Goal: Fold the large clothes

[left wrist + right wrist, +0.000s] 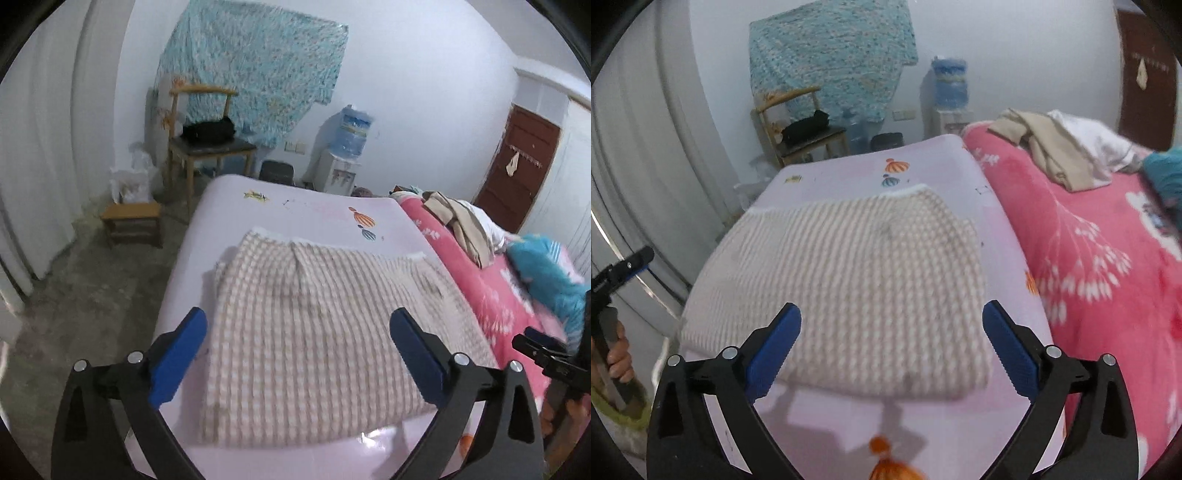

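On one bed (229,206), one folded cloth (314,325) (checked), two grippers (297,332) (892,328)

A home bedroom: bed (295,206), water dispenser (338,166), chair (207,144).

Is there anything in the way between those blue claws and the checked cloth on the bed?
Nothing visible. The checked cloth lies folded on the pale sheet, straight ahead of the open left gripper and right gripper, with only air between. The beige clothes lie off to the side on the pink blanket.
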Available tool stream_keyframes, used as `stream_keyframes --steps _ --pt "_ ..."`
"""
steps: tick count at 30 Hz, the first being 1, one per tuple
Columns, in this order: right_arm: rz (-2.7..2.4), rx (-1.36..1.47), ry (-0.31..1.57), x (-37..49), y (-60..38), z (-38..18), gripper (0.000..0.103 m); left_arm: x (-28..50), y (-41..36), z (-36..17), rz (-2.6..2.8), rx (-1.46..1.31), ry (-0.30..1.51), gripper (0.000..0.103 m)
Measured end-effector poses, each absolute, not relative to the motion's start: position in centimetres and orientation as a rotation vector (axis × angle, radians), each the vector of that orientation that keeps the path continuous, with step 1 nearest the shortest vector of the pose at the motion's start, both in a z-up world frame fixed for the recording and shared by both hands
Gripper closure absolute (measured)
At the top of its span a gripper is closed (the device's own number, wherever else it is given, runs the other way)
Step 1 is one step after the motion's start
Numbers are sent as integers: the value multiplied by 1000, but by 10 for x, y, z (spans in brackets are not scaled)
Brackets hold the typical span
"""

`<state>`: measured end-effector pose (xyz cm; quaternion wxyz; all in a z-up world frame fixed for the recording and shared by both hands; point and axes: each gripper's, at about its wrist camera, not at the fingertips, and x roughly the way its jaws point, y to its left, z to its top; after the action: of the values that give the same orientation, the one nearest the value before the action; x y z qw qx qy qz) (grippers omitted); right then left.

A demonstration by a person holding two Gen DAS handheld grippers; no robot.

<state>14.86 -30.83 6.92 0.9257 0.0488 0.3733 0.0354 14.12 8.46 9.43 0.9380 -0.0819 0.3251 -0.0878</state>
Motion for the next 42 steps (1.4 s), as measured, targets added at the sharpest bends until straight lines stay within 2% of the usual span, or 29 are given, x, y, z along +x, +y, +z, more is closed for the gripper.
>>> stream_keyframes --steps 8,20,30,42 --pt "-49 -9 723 79 -256 66 8 72 41 86 -96 -43 659 5" --pt "-95 23 647 44 -236 72 8 51 17 79 21 55 686 6" --pt "-68 29 769 62 -232 55 8 59 14 54 12 -17 851 6" --pt "-63 72 842 73 -241 45 8 71 14 45 36 -27 899 6"
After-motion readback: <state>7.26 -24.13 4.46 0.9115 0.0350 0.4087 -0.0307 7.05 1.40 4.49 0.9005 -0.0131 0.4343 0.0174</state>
